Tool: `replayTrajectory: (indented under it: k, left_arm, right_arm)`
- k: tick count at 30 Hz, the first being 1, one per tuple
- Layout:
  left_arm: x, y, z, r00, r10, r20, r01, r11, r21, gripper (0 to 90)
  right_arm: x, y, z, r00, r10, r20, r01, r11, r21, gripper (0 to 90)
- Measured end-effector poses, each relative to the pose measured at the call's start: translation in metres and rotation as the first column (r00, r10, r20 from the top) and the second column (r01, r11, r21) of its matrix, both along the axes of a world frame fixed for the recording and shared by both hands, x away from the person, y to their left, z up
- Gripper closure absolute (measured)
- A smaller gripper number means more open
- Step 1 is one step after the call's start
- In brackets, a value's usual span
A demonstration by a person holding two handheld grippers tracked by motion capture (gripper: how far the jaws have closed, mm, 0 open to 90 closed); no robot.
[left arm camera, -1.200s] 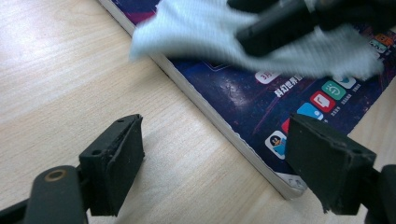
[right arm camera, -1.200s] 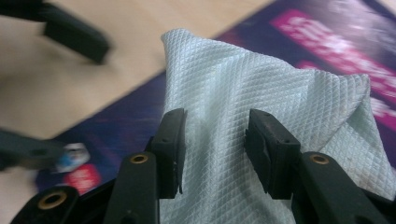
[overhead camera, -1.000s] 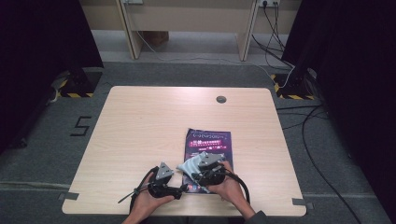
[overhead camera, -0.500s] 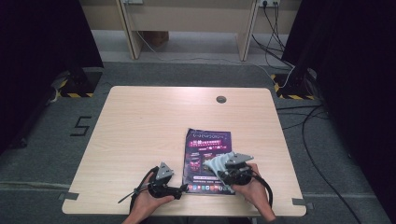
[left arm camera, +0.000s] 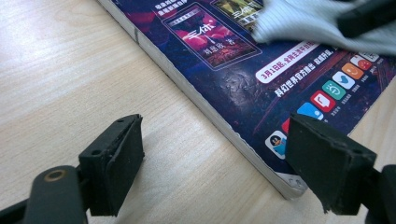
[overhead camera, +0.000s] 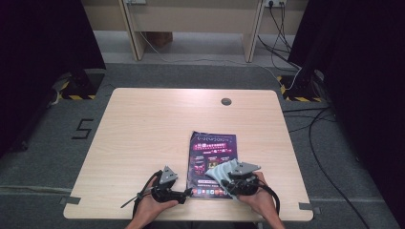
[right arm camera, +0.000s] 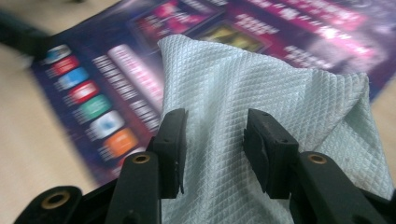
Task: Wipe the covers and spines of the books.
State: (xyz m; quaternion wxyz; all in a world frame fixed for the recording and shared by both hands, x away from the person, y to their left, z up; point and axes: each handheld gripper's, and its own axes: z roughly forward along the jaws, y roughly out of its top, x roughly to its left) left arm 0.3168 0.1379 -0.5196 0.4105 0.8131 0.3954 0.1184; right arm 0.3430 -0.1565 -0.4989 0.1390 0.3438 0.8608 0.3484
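At the near left of the wooden worktop (overhead camera: pixel 143 129), the left tongs (overhead camera: pixel 187 192) lie low in the person's left hand (overhead camera: pixel 152 208), pointing toward the magazine's near left corner. In the left gripper view their jaws stand spread wide: one over bare wood, the other right at the near corner of the magazine (left arm camera: pixel 261 74), and I cannot tell whether that jaw touches it.

The magazine (overhead camera: pixel 210 152), with a dark purple cover, lies flat on the near half of the worktop, right of the middle, its printed side up.

A pale grey-green cleaning cloth (overhead camera: pixel 224 171) rests on the magazine's near right part. The right tongs (overhead camera: pixel 231 182), held in the right hand (overhead camera: pixel 258 198), pinch this cloth: in the right gripper view the quilted cloth (right arm camera: pixel 261 102) is bunched between the two jaws, which press on it from both sides, and drapes forward onto the cover (right arm camera: pixel 107 79).
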Motion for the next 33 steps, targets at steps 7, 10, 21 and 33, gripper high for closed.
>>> replayTrajectory:
  k: [7, 10, 21, 33]
  left_arm:
    - [0.001, 0.000, 0.000, 1.0000, -0.007, 0.001, 0.007, 1.0000, 0.000, 17.9]
    - [0.001, 0.000, 0.000, 1.0000, -0.005, 0.003, 0.005, 1.0000, 0.000, 17.9]
    - [0.001, 0.000, -0.001, 1.0000, -0.007, 0.004, 0.007, 1.0000, 0.000, 17.7]
    - [0.001, 0.000, -0.001, 0.9999, -0.010, 0.006, 0.010, 1.0000, -0.001, 17.3]
  right_arm:
    - [0.039, -0.006, -0.001, 0.9953, -0.095, 0.015, 0.095, 0.9954, 0.000, 58.3]
    - [0.060, -0.010, -0.001, 0.9890, -0.147, 0.017, 0.147, 0.9892, 0.006, 58.4]
    - [0.115, 0.005, 0.000, 0.9763, -0.216, 0.013, 0.216, 0.9764, 0.000, 57.3]
    - [0.125, 0.078, -0.002, 0.9967, -0.080, 0.006, 0.080, 0.9967, 0.012, 57.3]
